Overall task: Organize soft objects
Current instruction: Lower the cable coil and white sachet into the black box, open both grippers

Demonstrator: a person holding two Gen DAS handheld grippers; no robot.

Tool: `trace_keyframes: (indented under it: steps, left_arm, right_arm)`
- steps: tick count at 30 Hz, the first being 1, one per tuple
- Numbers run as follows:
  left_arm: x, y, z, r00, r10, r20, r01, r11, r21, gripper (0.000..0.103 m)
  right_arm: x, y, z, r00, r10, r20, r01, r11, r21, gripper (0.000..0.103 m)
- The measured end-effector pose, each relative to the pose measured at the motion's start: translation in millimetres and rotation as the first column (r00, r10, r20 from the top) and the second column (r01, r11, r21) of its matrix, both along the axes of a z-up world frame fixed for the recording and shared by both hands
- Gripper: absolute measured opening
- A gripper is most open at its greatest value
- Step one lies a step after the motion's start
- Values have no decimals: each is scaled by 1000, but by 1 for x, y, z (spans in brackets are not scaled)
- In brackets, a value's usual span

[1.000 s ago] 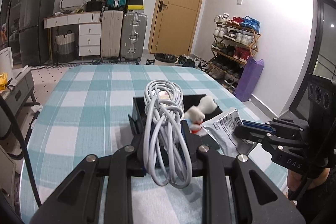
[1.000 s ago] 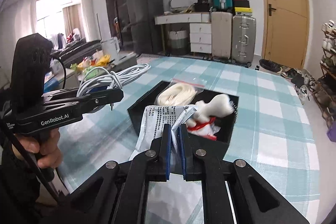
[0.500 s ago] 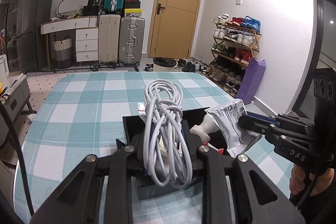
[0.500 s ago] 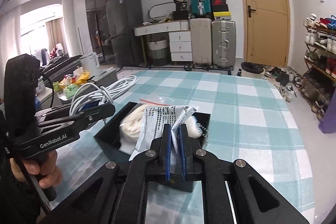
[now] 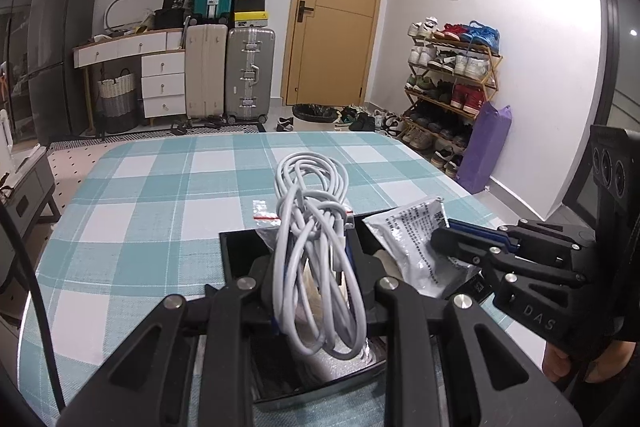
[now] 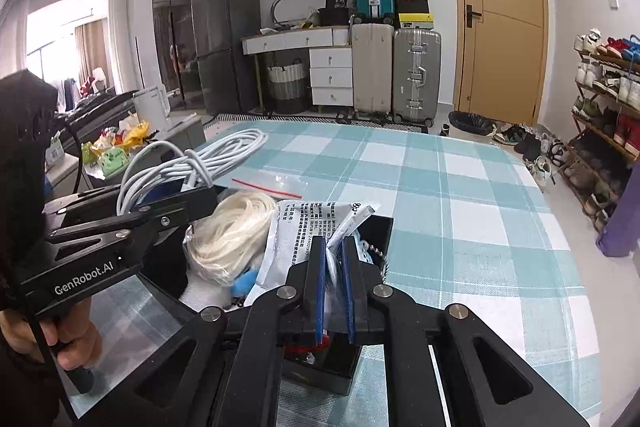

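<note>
My left gripper [image 5: 316,261] is shut on a bundle of white cable [image 5: 312,227], which hangs over the black box [image 5: 236,251] on the checked table. Seen from the right wrist, that left gripper [image 6: 200,201] and the cable [image 6: 188,163] sit at the box's left side. My right gripper [image 6: 334,247] is shut on a white printed packet [image 6: 304,227] above the box [image 6: 380,231]. The left wrist view shows the right gripper [image 5: 442,237] pinching the packet [image 5: 404,239]. A cream coil of cord [image 6: 234,227] lies inside the box.
A clear zip bag with a red strip [image 6: 276,183] lies at the box's far rim. The teal checked tablecloth [image 5: 160,195] stretches ahead of the box. A hand [image 6: 60,339] grips the left tool. Suitcases [image 5: 248,75] and a shoe rack [image 5: 452,87] stand beyond the table.
Both grippers have moved forward with the cable and the packet, so the box has gone from ahead of them to right beneath them. The packet now hides the plush toy.
</note>
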State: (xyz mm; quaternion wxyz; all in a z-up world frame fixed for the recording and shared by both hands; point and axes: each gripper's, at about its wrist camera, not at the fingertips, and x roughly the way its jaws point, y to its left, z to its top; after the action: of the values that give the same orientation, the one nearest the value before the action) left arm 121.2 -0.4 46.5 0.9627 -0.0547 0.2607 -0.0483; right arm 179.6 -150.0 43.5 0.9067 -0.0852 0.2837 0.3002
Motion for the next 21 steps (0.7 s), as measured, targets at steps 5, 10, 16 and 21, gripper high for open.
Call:
trace_keyframes:
  steps: [5,10,16,21]
  left_arm:
    - [5,-7,-7,1000,-19,-13,20,1000,22,23]
    - [7,-11,-10,999,-39,-18,40,999,34,23]
    - [7,-18,-15,997,-68,-40,70,995,76,23]
    - [4,-21,-17,996,-76,-54,81,993,92,23]
  right_arm:
    - [1,7,-11,1000,15,-5,-15,999,-37,7]
    - [0,13,-19,1000,22,-5,-23,997,-74,7]
    - [-4,19,-25,999,36,9,-34,992,-119,8]
    - [-2,15,-25,1000,30,2,-29,993,-114,13]
